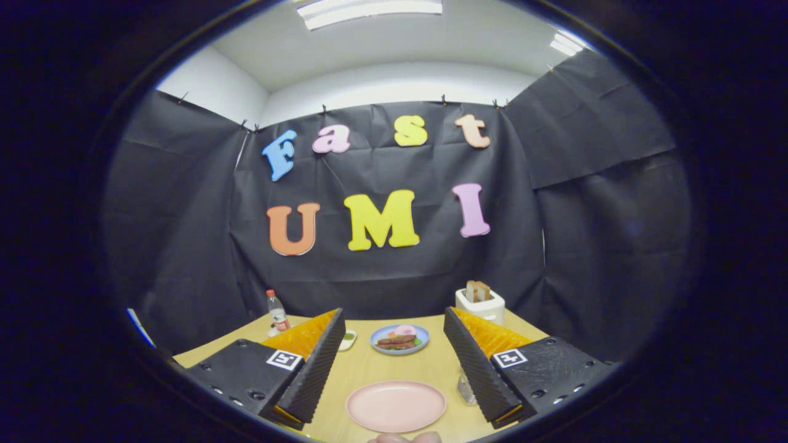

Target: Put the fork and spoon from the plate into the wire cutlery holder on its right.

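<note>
My gripper is open, its two fingers spread wide above the wooden table. A pale pink plate lies between the fingers, close in, and its visible surface looks bare. The wire cutlery holder stands just right of the plate, mostly hidden behind my right finger. What it holds I cannot tell. Fingertips of a person's hand show just below the plate.
Beyond the fingers sits a blue plate of food. A white toaster with bread slices stands at the far right. A small bottle and a little white dish are at the far left.
</note>
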